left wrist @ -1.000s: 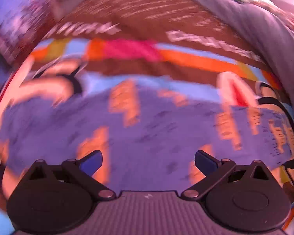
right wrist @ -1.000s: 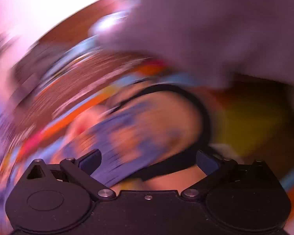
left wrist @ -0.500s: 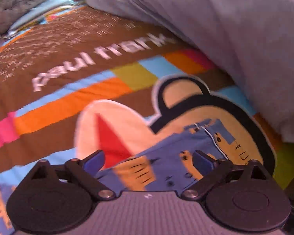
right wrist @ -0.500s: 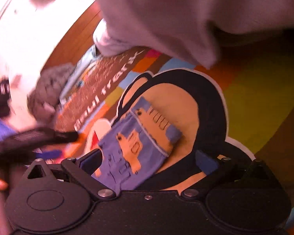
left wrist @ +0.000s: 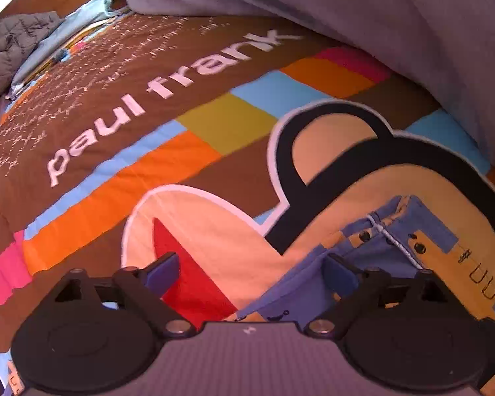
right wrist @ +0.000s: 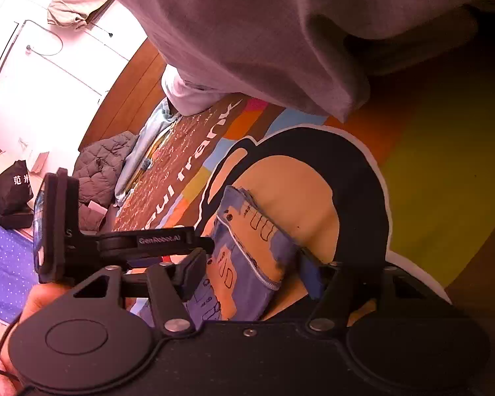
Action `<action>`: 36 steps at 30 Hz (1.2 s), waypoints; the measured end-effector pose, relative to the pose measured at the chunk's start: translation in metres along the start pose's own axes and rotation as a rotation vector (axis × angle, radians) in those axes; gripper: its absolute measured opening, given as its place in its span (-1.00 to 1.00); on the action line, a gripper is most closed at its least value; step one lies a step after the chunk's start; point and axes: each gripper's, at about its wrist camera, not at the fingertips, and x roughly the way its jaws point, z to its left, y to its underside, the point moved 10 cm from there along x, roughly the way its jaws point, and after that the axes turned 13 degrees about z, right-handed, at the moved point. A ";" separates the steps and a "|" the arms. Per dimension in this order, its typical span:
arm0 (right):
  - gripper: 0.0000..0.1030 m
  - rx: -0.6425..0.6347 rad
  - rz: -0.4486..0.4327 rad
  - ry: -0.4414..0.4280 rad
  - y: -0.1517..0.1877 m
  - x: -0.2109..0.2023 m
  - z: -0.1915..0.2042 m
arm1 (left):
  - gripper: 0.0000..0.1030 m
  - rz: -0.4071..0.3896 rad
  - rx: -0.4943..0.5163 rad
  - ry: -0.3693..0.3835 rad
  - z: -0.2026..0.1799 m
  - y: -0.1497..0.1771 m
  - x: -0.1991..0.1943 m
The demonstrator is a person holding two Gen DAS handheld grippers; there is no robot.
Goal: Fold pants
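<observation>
White lettering on the brown band of the bedspread (left wrist: 122, 76) reads "paul frank", ahead and to the left of the left gripper (left wrist: 250, 272); in the right wrist view the same words run up ahead of the right gripper (right wrist: 252, 265), partly cut off. The left gripper's side, seen from the right wrist camera, carries the label "GenRobot.AI". A black bag (right wrist: 11, 184) far to the left bears white characters too small to read. The pants (right wrist: 244, 257), blue with tan patches, lie between the right gripper's wide-spread fingers, their long axis running forward and away from it. The left gripper also stands wide, the pants (left wrist: 396, 254) by its right finger. A grey duvet (left wrist: 379, 16) lies beyond.
</observation>
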 end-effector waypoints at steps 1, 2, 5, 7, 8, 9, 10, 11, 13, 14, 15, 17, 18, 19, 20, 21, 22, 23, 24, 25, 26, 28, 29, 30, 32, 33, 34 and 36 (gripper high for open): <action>-0.07 0.008 0.001 0.001 0.000 0.001 -0.001 | 0.60 -0.025 -0.021 0.000 0.002 -0.001 -0.008; -0.25 0.015 0.001 0.018 0.000 0.001 -0.004 | 0.53 -0.048 -0.037 -0.001 0.003 -0.002 -0.016; -0.37 -0.044 -0.005 0.096 0.001 0.007 0.001 | 0.53 -0.102 -0.016 0.054 -0.005 -0.002 -0.038; -0.50 -0.108 -0.009 0.147 0.003 0.010 0.008 | 0.54 -0.120 0.012 0.095 -0.014 -0.001 -0.052; -0.56 -0.139 -0.007 0.173 0.004 0.012 0.012 | 0.59 -0.108 0.013 0.127 -0.018 -0.001 -0.056; -0.58 -0.162 -0.008 0.191 0.005 0.013 0.014 | 0.59 -0.090 0.009 0.162 -0.022 -0.001 -0.059; -0.58 -0.187 -0.013 0.206 0.007 0.012 0.017 | 0.59 -0.061 -0.002 0.210 -0.026 -0.002 -0.062; -0.58 -0.221 -0.023 0.224 0.008 0.010 0.022 | 0.59 -0.035 -0.016 0.249 -0.029 -0.002 -0.063; -0.58 -0.320 -0.053 0.266 0.011 0.007 0.037 | 0.59 0.016 -0.052 0.320 -0.033 -0.005 -0.066; -0.58 -0.373 -0.064 0.283 0.014 0.007 0.046 | 0.59 0.033 -0.071 0.345 -0.036 -0.005 -0.067; -0.59 -0.432 -0.071 0.302 0.018 0.008 0.055 | 0.57 0.044 -0.088 0.358 -0.037 -0.006 -0.068; -0.61 -0.565 -0.073 0.345 0.029 0.013 0.073 | 0.46 0.059 -0.101 0.344 -0.039 -0.005 -0.067; -0.62 -0.617 -0.069 0.366 0.034 0.016 0.079 | 0.44 0.073 -0.098 0.329 -0.041 -0.005 -0.066; -0.63 -0.656 -0.066 0.383 0.038 0.019 0.084 | 0.43 0.090 -0.092 0.309 -0.043 -0.005 -0.064; -0.64 -0.695 -0.064 0.401 0.042 0.021 0.088 | 0.42 0.106 -0.085 0.298 -0.045 -0.004 -0.062; -0.64 -0.721 -0.063 0.414 0.045 0.023 0.090 | 0.42 0.125 -0.074 0.291 -0.048 -0.003 -0.061; -0.64 -0.734 -0.063 0.423 0.046 0.024 0.091 | 0.43 0.148 -0.060 0.291 -0.052 -0.001 -0.059; -0.64 -0.738 -0.063 0.427 0.046 0.023 0.092 | 0.43 0.162 -0.050 0.295 -0.056 0.001 -0.057; -0.64 -0.736 -0.060 0.428 0.046 0.024 0.091 | 0.43 0.177 -0.039 0.300 -0.060 0.003 -0.055; -0.64 -0.732 -0.056 0.433 0.045 0.025 0.091 | 0.45 0.188 -0.029 0.299 -0.063 0.005 -0.054; -0.64 -0.727 -0.051 0.438 0.044 0.026 0.090 | 0.45 0.194 -0.022 0.290 -0.065 0.006 -0.052; -0.64 -0.727 -0.043 0.446 0.044 0.030 0.090 | 0.45 0.202 -0.018 0.262 -0.069 0.006 -0.048; -0.64 -0.734 -0.041 0.452 0.044 0.031 0.090 | 0.42 0.207 -0.021 0.254 -0.070 0.005 -0.047; -0.64 -0.742 -0.040 0.454 0.047 0.032 0.091 | 0.38 0.213 -0.026 0.249 -0.071 0.004 -0.045; -0.64 -0.763 -0.039 0.463 0.050 0.034 0.093 | 0.07 0.231 -0.034 0.242 -0.073 0.003 -0.041; -0.64 -0.770 -0.039 0.465 0.051 0.035 0.094 | -0.06 0.246 -0.033 0.235 -0.074 0.003 -0.038; -0.64 -0.776 -0.039 0.466 0.051 0.033 0.094 | -0.34 0.266 -0.030 0.219 -0.074 0.005 -0.034; -0.64 -0.780 -0.043 0.465 0.051 0.033 0.095 | -0.63 0.287 -0.033 0.195 -0.073 0.007 -0.031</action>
